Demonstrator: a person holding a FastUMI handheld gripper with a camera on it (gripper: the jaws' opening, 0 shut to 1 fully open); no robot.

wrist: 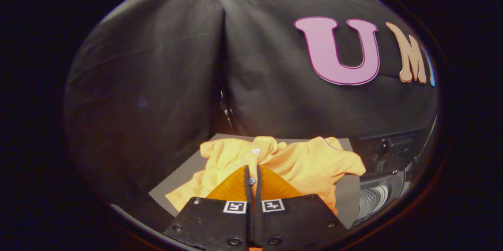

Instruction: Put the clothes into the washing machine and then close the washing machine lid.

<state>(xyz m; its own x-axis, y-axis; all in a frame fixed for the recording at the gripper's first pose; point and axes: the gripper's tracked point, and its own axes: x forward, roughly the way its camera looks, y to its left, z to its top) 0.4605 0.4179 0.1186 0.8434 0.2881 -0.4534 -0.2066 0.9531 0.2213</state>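
The gripper (253, 174), fingers pressed nearly together, pinches a fold of the orange shirt (298, 160) on the grey mat (177, 184); the washing machine (377, 196) stands beside the shirt.

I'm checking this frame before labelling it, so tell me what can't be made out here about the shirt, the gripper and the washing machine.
- Gripper view: whether the gripper pinches the orange shirt; the fingers stand nearly together over its placket and hide the contact.
- Gripper view: the shirt's near part, covered by the gripper body.
- Gripper view: the washing machine, dark and partly out of frame; its drum shows, the lid's position does not.
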